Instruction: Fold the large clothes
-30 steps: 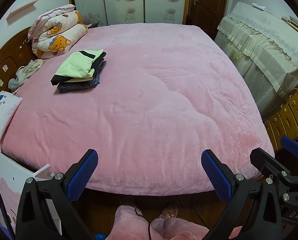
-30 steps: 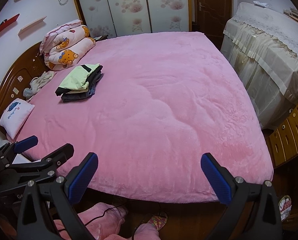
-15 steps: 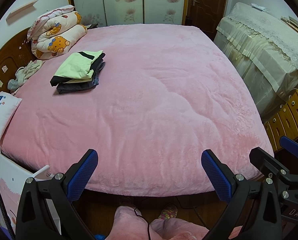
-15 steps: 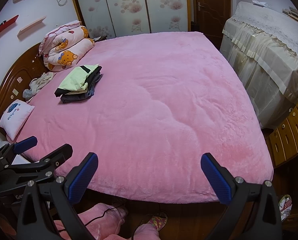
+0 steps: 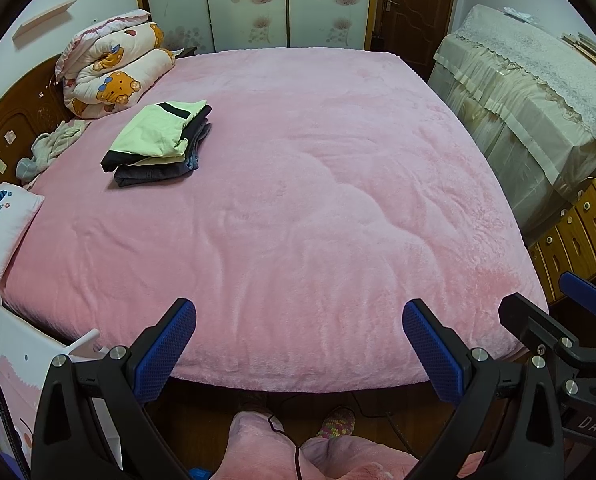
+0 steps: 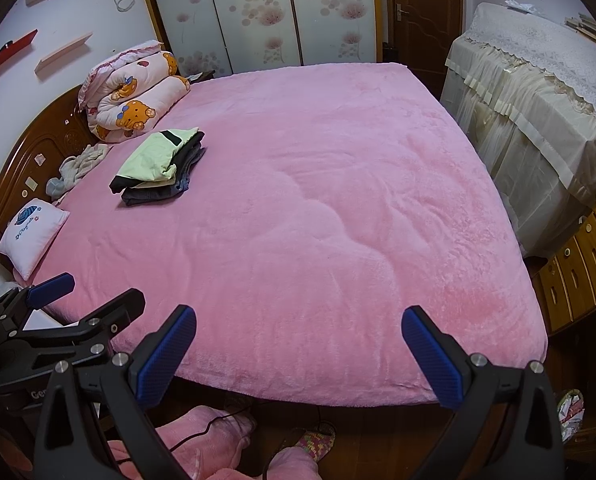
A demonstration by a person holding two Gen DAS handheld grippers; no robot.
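Pink plush bedding (image 5: pixel 318 200) is covering a wide bed that is filling most of both wrist views, with floral sliding wardrobe doors (image 5: pixel 254 0) standing at the far wall. A stack of folded clothes (image 5: pixel 160 140), a pale green garment on top of dark ones, is lying on the far left part of the bed, near a rolled cartoon-bear quilt (image 5: pixel 114 68) that is leaning against the carved wooden headboard (image 5: pixel 2 136). A small white pillow (image 5: pixel 4 226) is resting at the left edge of the bed, and a crumpled light cloth (image 5: pixel 48 146) is lying just beside the headboard. The left gripper (image 5: pixel 298 344) is hovering over the near edge of the bed with its blue-padded jaws spread wide and holding nothing. The right gripper (image 6: pixel 298 344) is hovering likewise, jaws wide apart and empty, well apart from the clothes. A lace-covered piece of furniture (image 6: pixel 538 92) is standing to the right of the bed. A person's pink-trousered legs (image 5: pixel 298 456) are showing below.
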